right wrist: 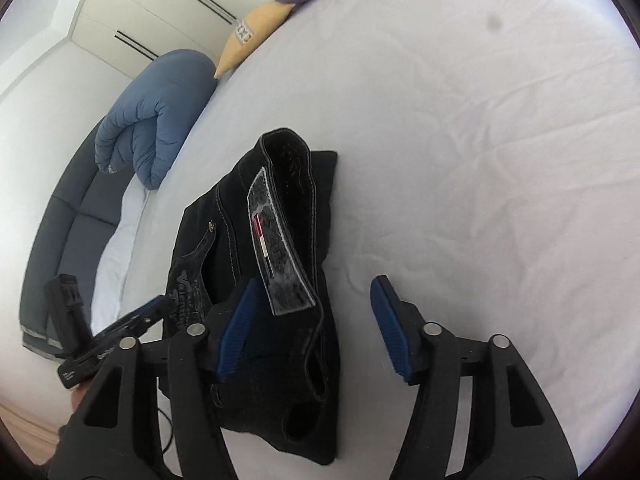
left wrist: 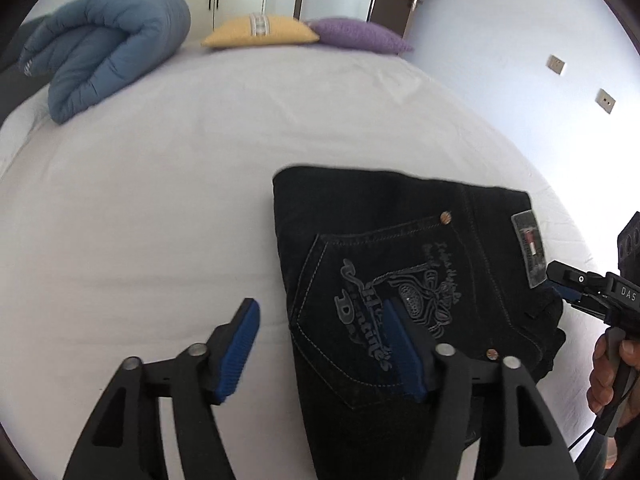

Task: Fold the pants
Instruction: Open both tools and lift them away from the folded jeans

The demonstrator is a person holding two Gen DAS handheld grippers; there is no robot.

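Black jeans (left wrist: 384,264) lie folded into a compact stack on the white bed sheet (left wrist: 180,200), back pocket with grey embroidery facing up. My left gripper (left wrist: 324,332) is open and empty, its right finger over the pocket, its left finger over bare sheet. In the right wrist view the jeans (right wrist: 280,248) show their waistband and grey label. My right gripper (right wrist: 316,312) is open and empty just above the waistband end. The right gripper also shows in the left wrist view (left wrist: 568,284), at the waistband edge. The left gripper shows in the right wrist view (right wrist: 136,316).
A rolled blue duvet (left wrist: 108,48) lies at the far left of the bed. A yellow cushion (left wrist: 260,32) and a purple cushion (left wrist: 360,36) sit at the far edge. White wardrobes stand behind. A grey headboard (right wrist: 68,232) runs along the bed's side.
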